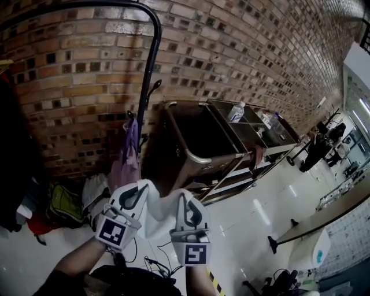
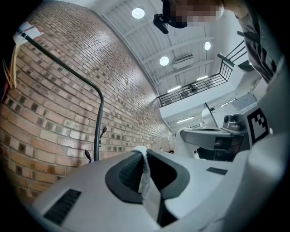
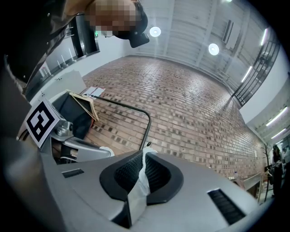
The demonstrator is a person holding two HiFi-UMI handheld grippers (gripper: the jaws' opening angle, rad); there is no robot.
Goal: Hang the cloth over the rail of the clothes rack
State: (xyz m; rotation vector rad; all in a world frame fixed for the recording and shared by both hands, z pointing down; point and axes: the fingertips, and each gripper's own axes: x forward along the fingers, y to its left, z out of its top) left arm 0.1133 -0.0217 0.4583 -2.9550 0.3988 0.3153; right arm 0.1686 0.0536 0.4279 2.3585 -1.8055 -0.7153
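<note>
The brick wall (image 1: 231,52) fills the background. The clothes rack (image 1: 151,69) stands against it. Its black rail (image 1: 87,4) arches across the upper left of the frame and seems bare, though its left end is too dark to see clearly. The cloth (image 1: 159,209) sits at lower centre, well below the rail. The left tool (image 1: 134,195) and the right tool (image 1: 189,213) are each clamped on a white edge of it. The pick-up looks done; lifting and draping are left.

Probably a large lab or workshop hall, brick wall (image 1: 243,52), glossy white floor (image 1: 243,226), steel trolley (image 1: 202,136), balcony railing (image 2: 195,85), round ceiling lights (image 2: 138,13)
</note>
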